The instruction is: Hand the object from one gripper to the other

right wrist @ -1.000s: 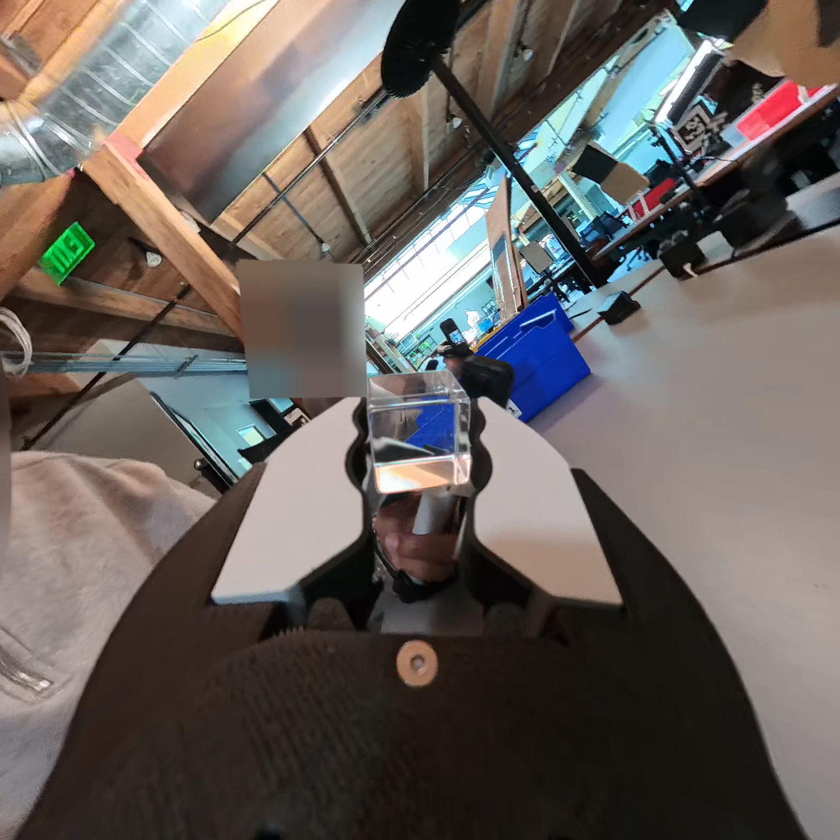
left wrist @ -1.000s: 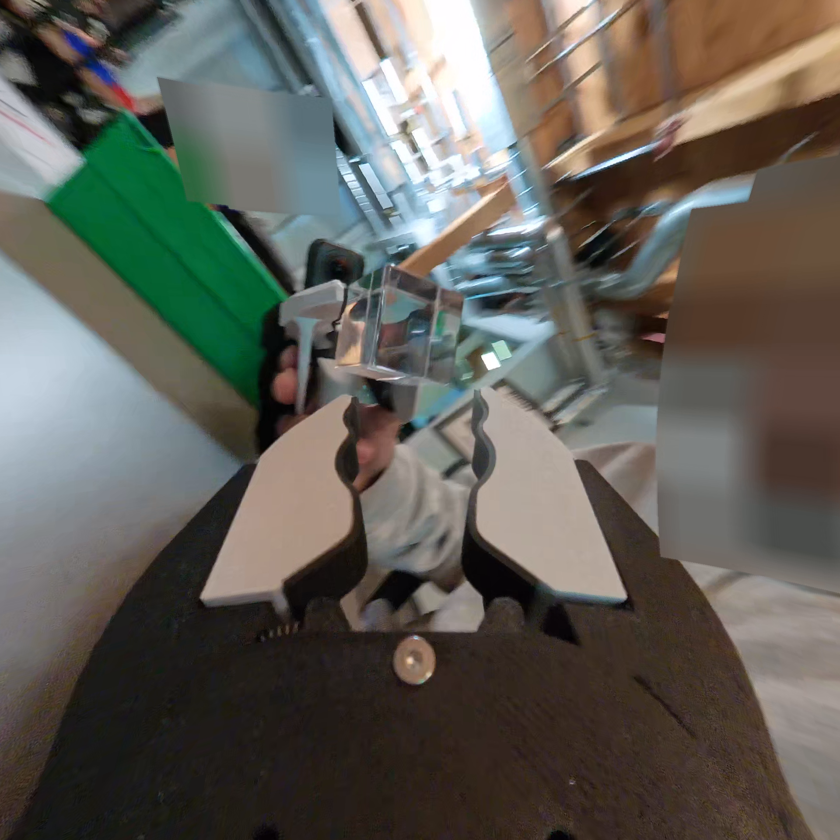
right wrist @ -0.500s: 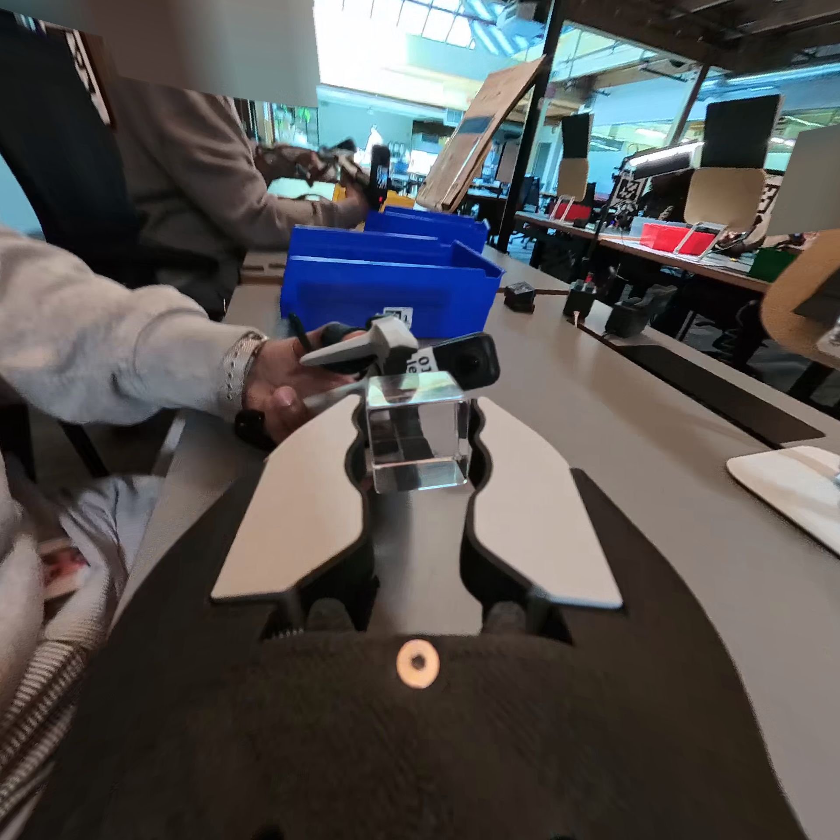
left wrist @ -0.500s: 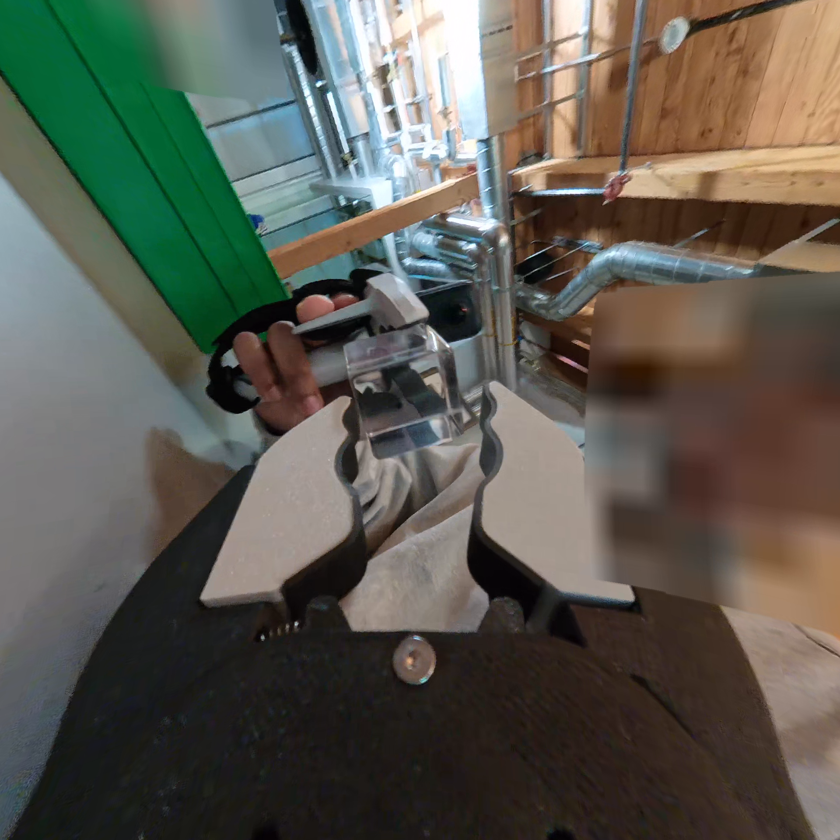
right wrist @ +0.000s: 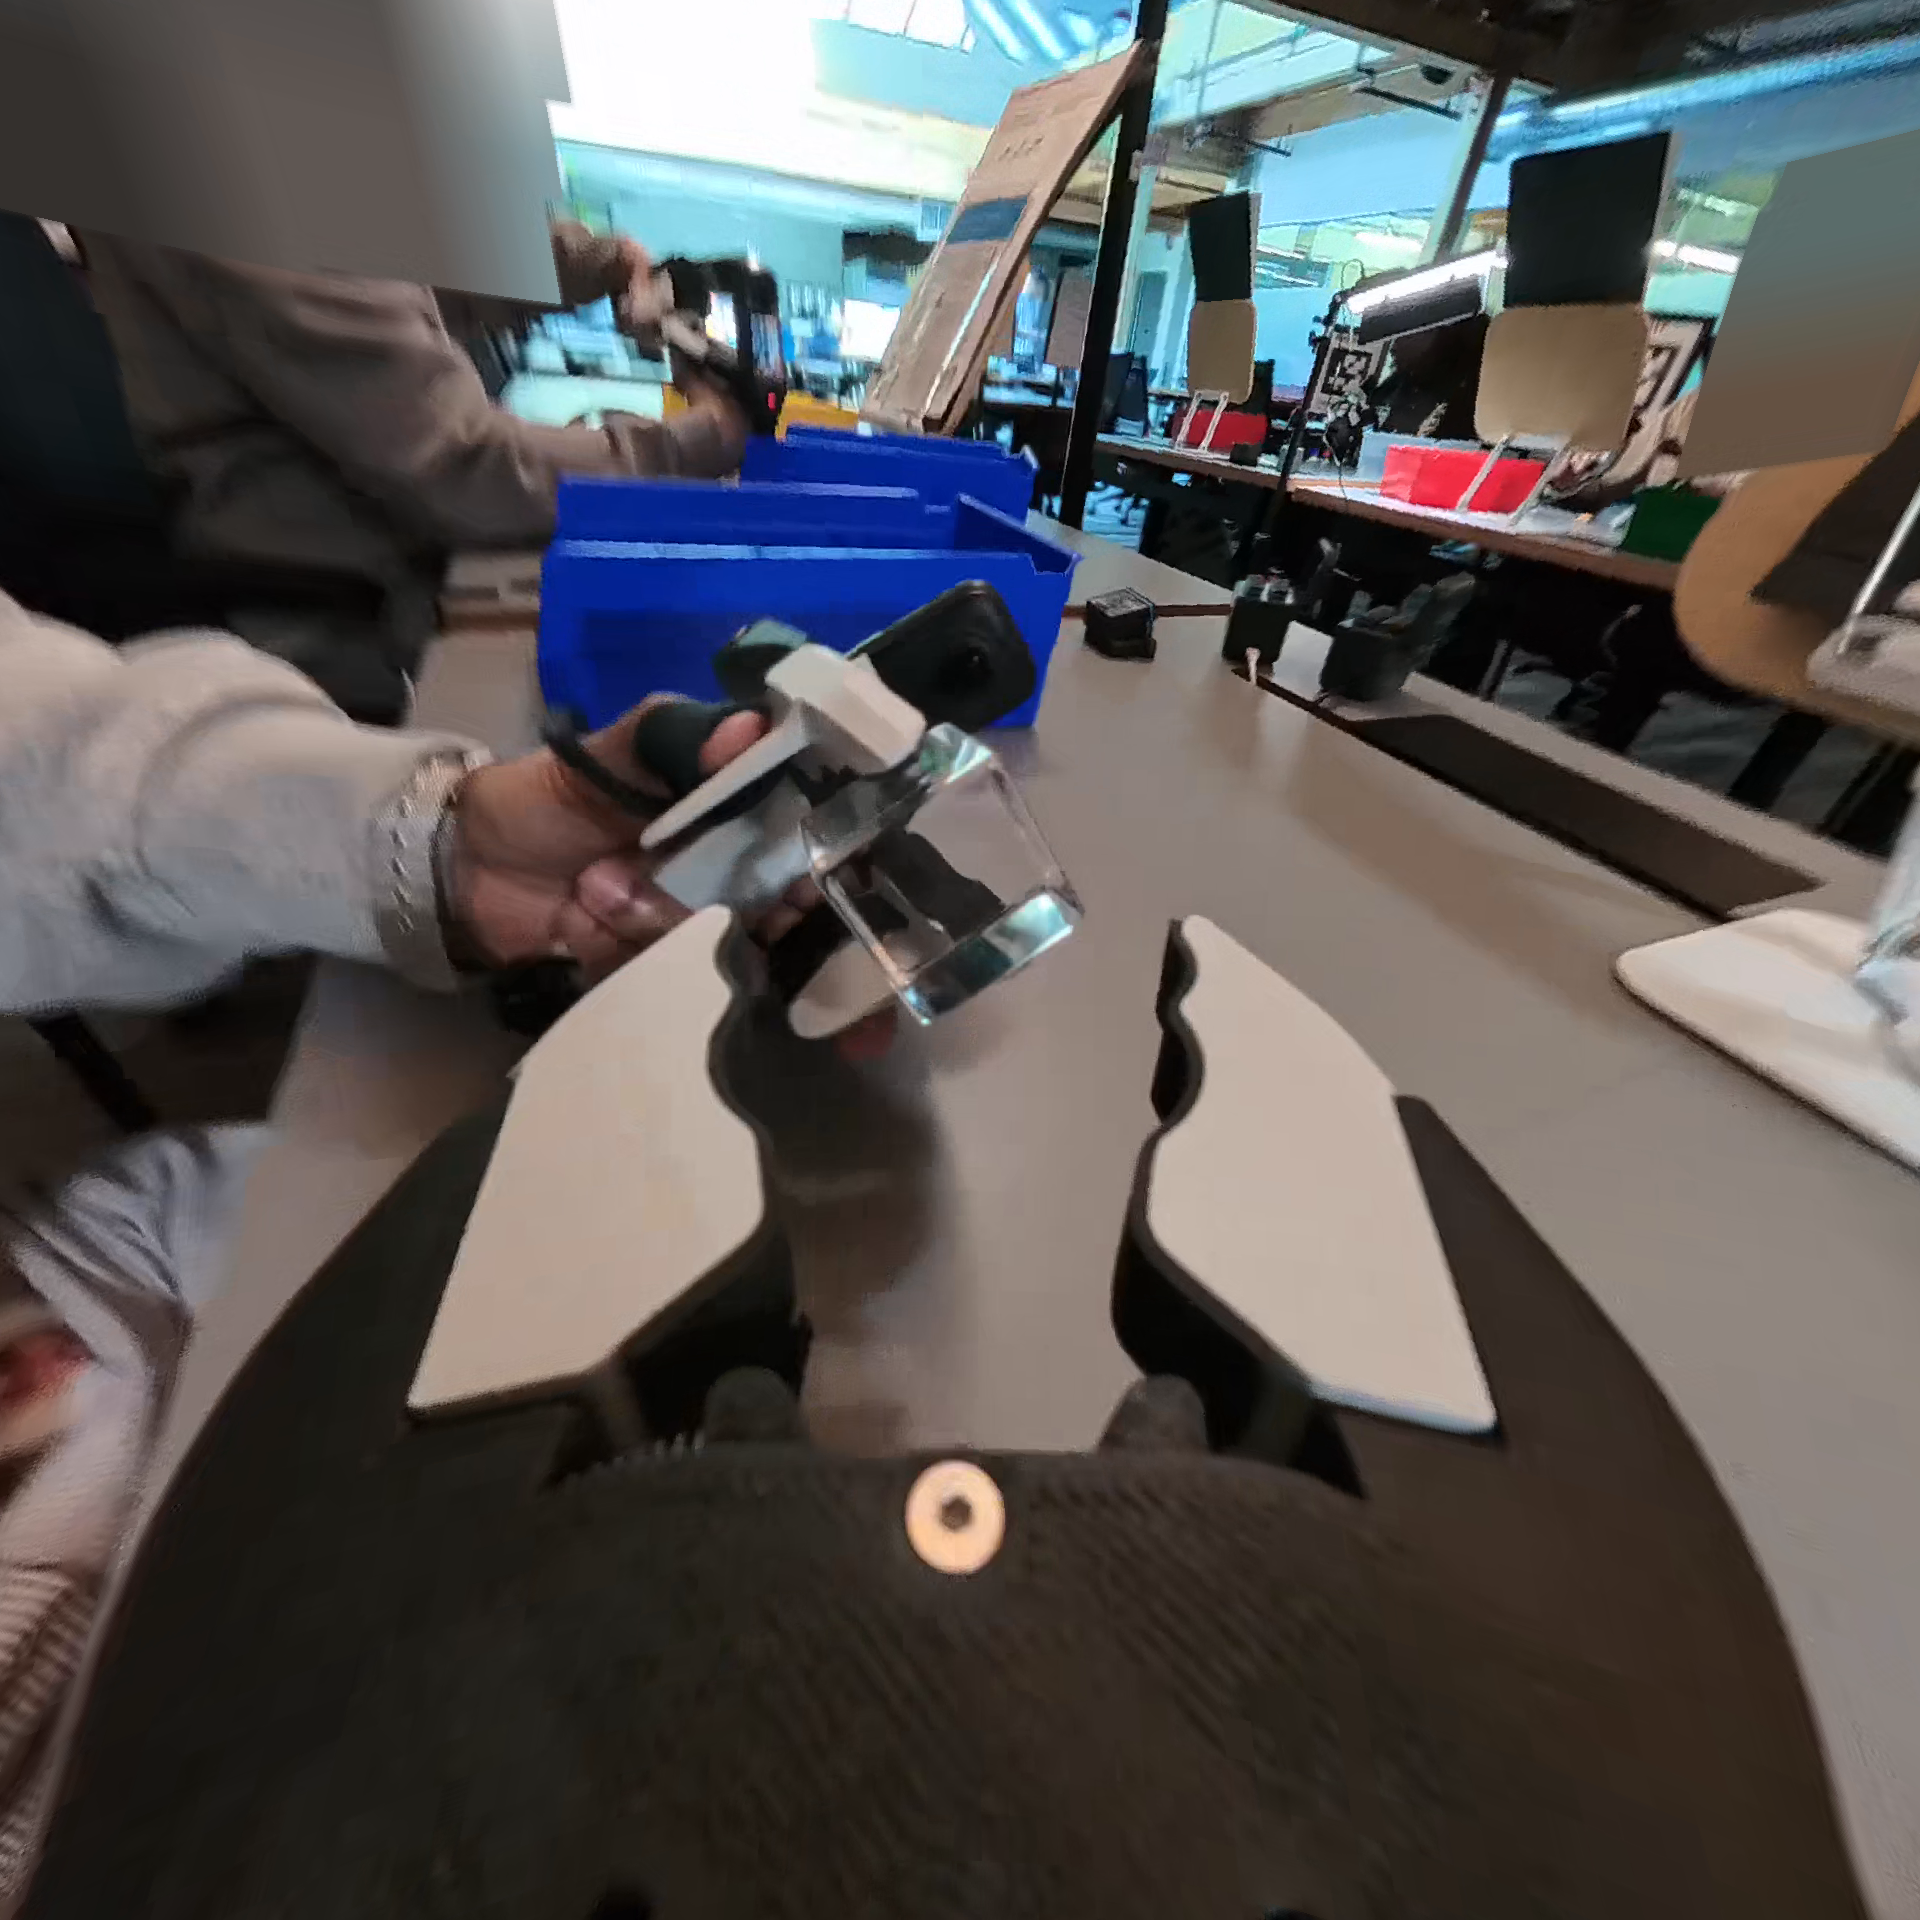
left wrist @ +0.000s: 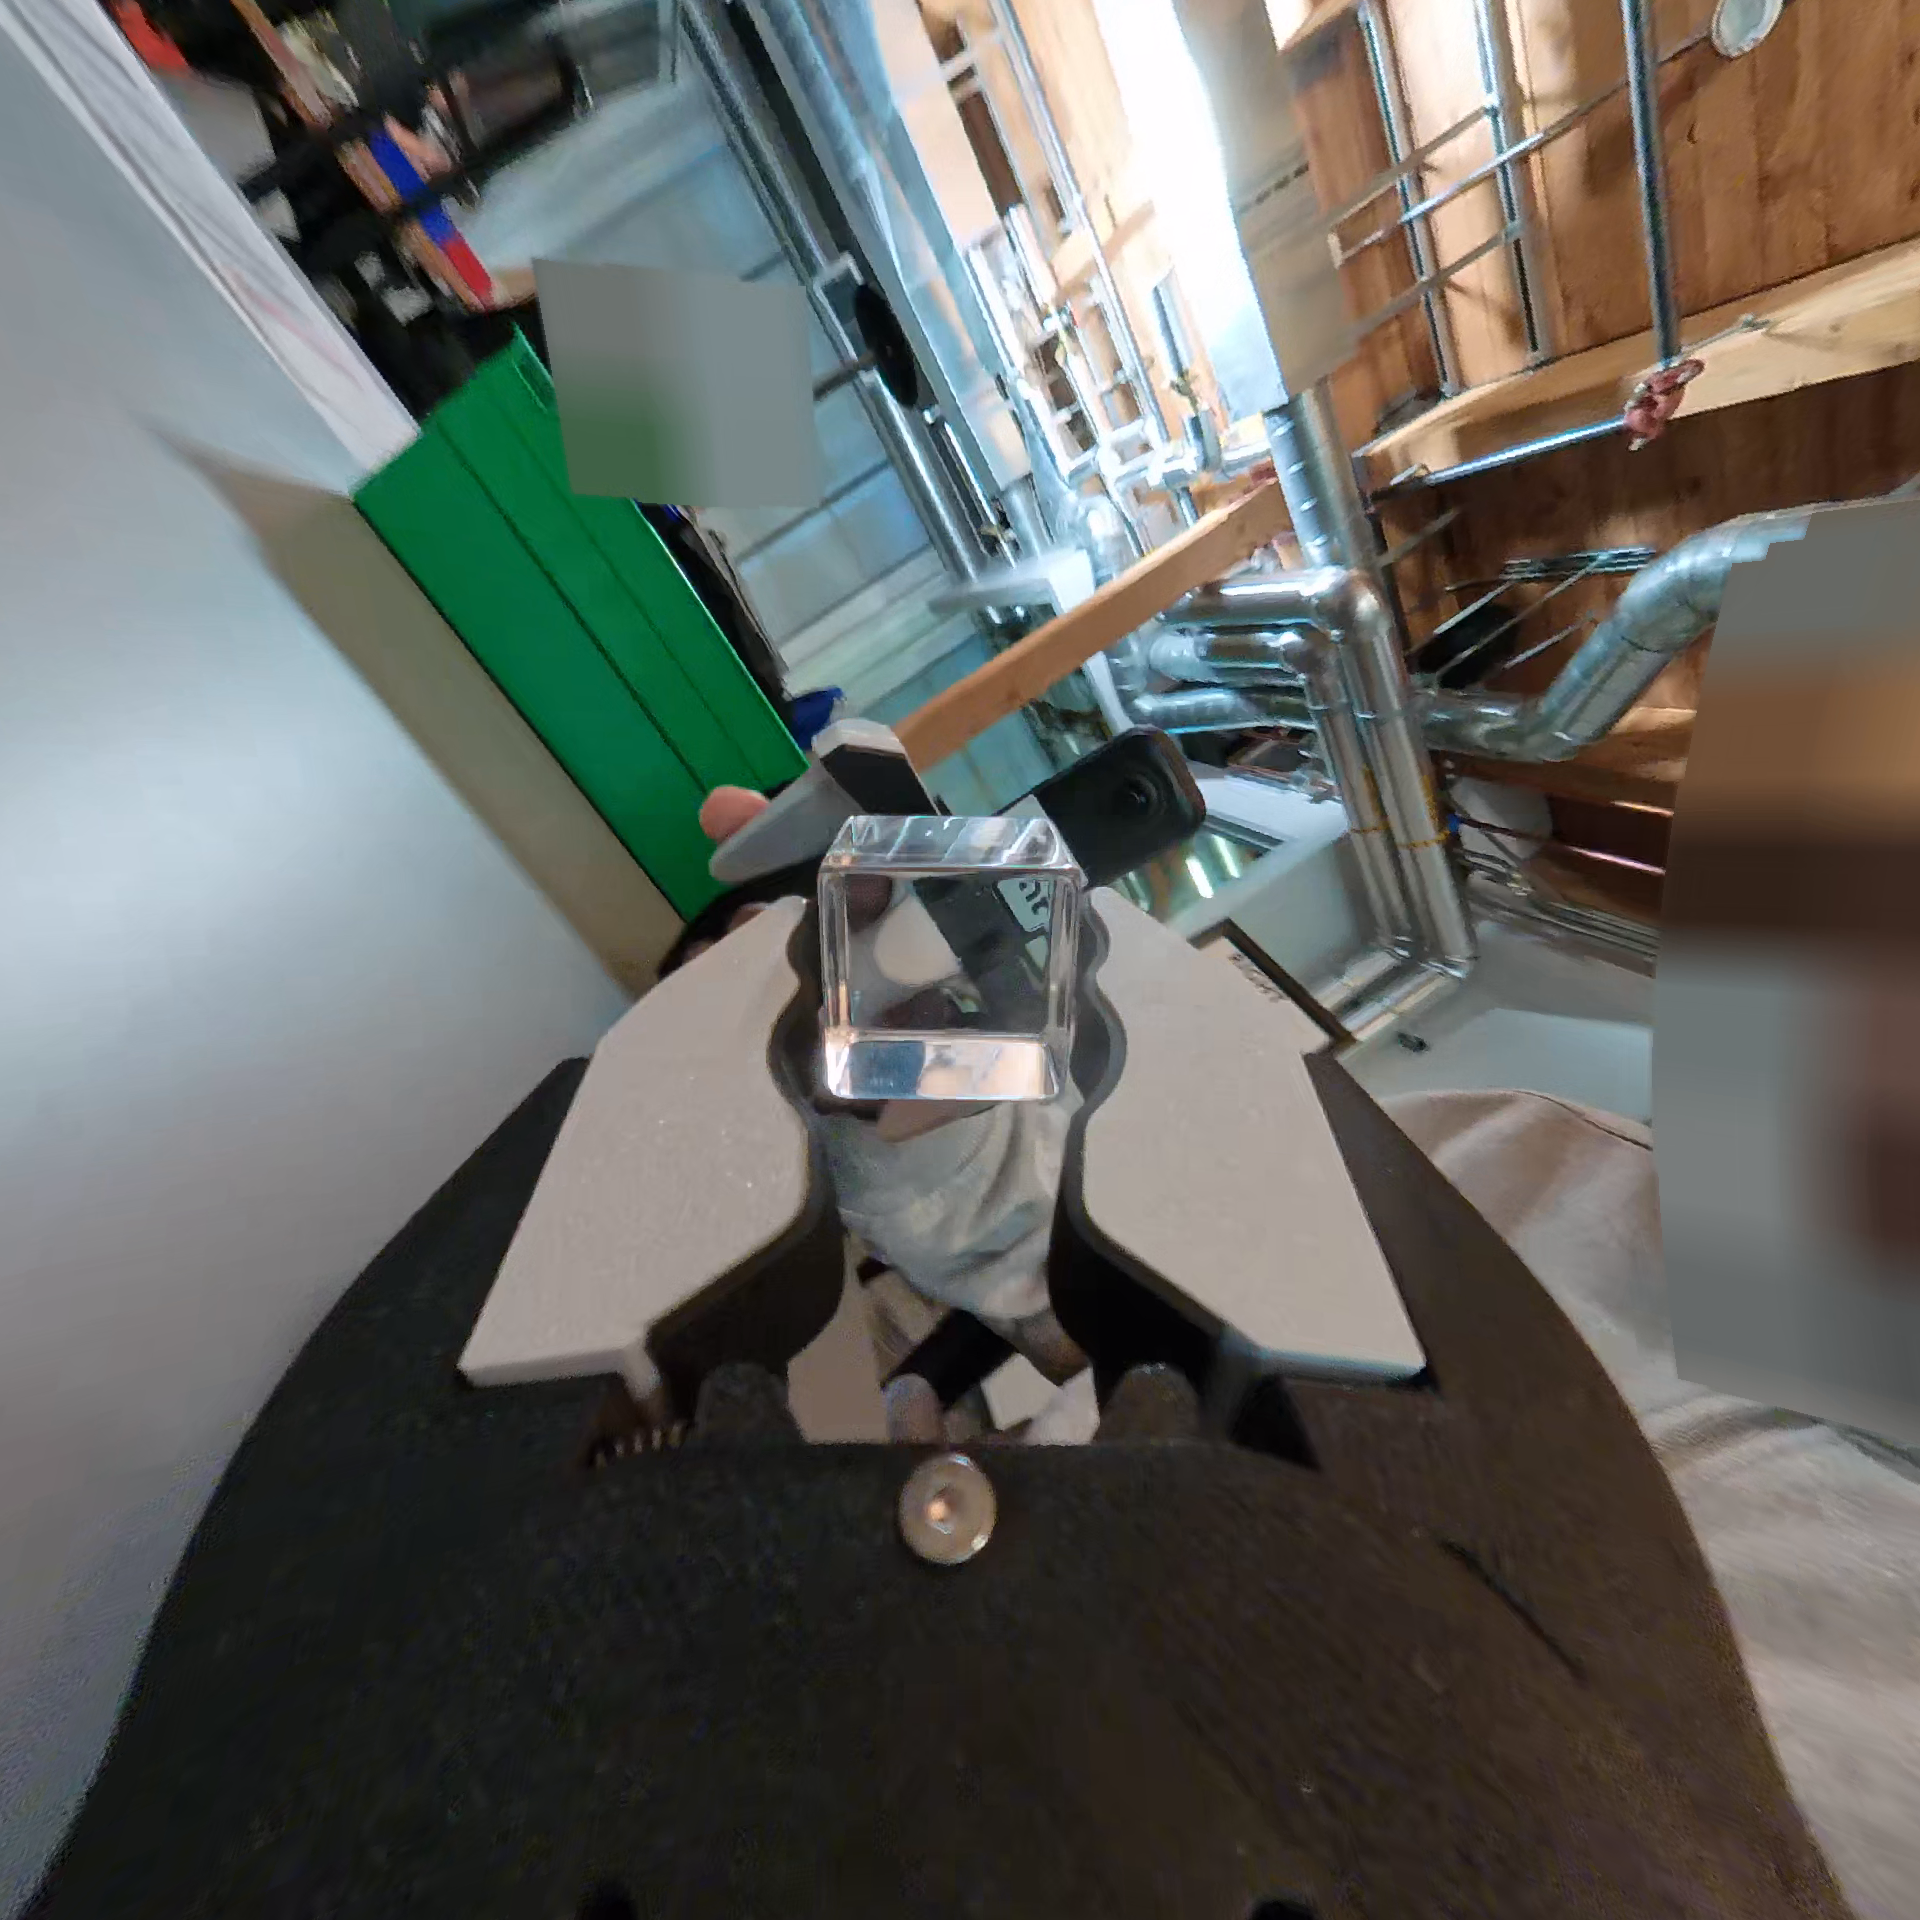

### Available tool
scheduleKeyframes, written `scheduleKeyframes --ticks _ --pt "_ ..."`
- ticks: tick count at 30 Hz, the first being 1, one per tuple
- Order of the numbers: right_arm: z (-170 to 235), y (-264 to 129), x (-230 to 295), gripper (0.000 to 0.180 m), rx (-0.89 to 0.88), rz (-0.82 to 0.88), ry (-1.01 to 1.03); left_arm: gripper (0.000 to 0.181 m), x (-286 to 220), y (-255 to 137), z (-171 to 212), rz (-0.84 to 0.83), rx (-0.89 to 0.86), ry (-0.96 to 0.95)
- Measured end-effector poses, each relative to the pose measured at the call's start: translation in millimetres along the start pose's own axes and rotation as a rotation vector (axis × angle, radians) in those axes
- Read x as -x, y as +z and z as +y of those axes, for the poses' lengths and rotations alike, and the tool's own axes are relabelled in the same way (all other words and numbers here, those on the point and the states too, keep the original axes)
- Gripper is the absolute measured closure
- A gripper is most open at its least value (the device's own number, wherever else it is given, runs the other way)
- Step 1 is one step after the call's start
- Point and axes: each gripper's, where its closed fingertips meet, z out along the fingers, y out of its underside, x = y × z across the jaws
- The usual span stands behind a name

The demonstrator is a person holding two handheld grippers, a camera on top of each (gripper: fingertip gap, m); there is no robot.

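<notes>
A clear cube (left wrist: 943, 961) sits between the two pale fingers of my left gripper (left wrist: 943, 935), which is shut on it and holds it in the air. In the right wrist view the same cube (right wrist: 935, 862) is held tilted above the grey table (right wrist: 1299, 883) by the left gripper (right wrist: 821, 800), in a person's hand. My right gripper (right wrist: 951, 930) is open and empty, its jaws wide apart just behind the cube and not touching it. The right gripper also shows beyond the cube in the left wrist view (left wrist: 862, 790).
Blue bins (right wrist: 800, 613) stand on the table behind the cube. A white flat base (right wrist: 1766, 1008) lies at the right edge. Another person's arm (right wrist: 416, 447) reaches over the far left. A green bin (left wrist: 582, 644) shows in the left wrist view.
The cube has passed from my right gripper to my left. The right gripper opened and drew back; the left gripper closed on the cube.
</notes>
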Motion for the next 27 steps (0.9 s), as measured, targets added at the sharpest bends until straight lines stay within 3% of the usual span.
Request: scheduleKeyframes --ticks 1,6,9,22,27 --pt "-3.0 -1.4 -2.6 0.101 -0.028 -0.009 0.081 0.135 0.3 -2.2 -3.7 -0.018 -0.020 0.034" --pt "-8.2 -6.7 -16.9 0.105 -0.125 -0.044 0.499 0.135 -6.9 -6.6 -15.2 -0.069 -0.080 0.212" --pt "0.4 -1.5 -13.8 0.108 -0.096 -0.067 0.619 0.135 -5.6 -4.8 -12.7 -0.116 -0.057 0.298" --pt "8.7 9.8 7.6 0.136 -0.031 -0.152 0.656 0.135 -0.5 6.5 2.3 -0.190 0.024 0.443" --pt "7.2 8.8 8.2 0.136 -0.031 -0.152 0.628 0.135 -2.1 7.3 2.3 -0.183 0.016 0.459"
